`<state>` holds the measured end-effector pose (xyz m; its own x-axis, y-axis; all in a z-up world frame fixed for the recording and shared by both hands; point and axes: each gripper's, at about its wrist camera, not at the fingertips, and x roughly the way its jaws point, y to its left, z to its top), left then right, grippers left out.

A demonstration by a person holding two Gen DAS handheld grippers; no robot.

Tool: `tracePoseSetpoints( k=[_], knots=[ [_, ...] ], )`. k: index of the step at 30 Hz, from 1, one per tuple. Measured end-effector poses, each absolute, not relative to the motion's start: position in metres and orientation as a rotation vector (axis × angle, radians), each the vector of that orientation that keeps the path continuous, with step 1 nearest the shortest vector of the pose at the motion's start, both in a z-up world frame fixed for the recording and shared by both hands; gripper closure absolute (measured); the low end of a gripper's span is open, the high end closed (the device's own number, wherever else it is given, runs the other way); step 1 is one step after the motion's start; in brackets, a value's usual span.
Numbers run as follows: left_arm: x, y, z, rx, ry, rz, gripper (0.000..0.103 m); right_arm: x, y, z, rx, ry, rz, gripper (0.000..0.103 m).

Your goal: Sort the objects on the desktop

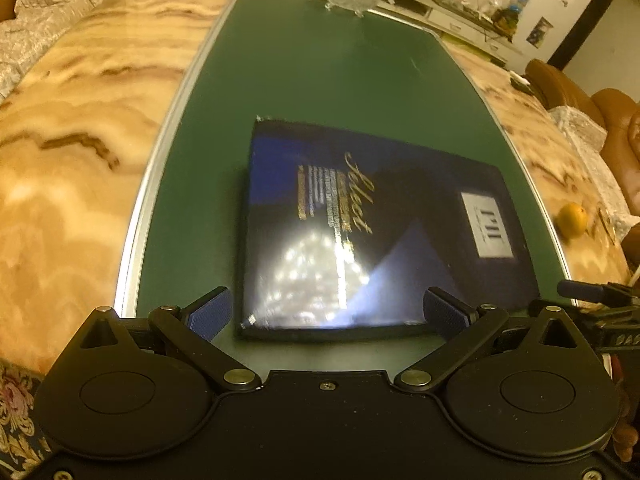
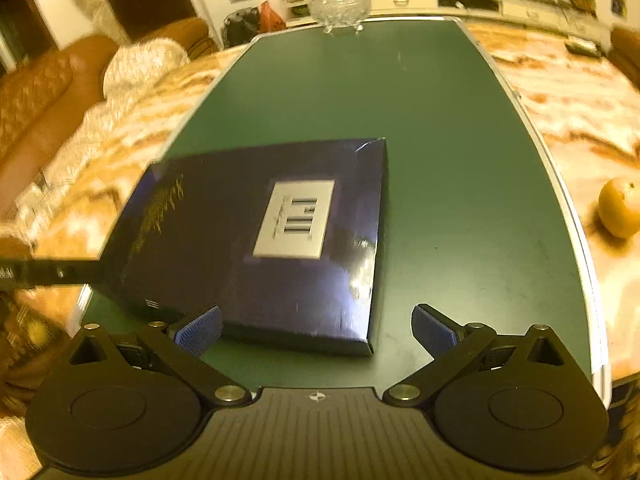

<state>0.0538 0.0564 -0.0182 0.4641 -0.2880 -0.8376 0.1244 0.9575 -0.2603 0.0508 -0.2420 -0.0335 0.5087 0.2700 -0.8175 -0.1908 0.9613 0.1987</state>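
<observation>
The dark blue box [image 1: 372, 224] lay flat on the green mat [image 1: 320, 72]. Left gripper [image 1: 328, 314] and right gripper [image 2: 316, 330] hung spread wide, empty, near its edge. The glossy lid looked slippery; a shallow pinch could skid off.

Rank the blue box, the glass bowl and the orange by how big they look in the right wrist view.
Largest to smallest:
1. blue box, by far.
2. glass bowl.
3. orange.
The bowl and orange look nearly alike; the bowl sits farther away and the orange is cut off at the frame edge, so their order is unsure.
</observation>
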Motion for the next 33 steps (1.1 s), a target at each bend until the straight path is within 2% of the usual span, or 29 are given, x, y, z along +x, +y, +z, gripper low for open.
tracePoseSetpoints(
  k=[9, 33],
  knots=[
    [0.048, 0.040, -0.036, -0.075, 1.081, -0.223, 0.000, 0.058, -0.209, -0.058, -0.028, 1.040, 0.279, 0.000],
    [0.072, 0.035, -0.057, -0.079, 1.095, -0.181, 0.000, 0.081, -0.213, -0.068, 0.028, 1.024, 0.242, 0.000]
  ],
)
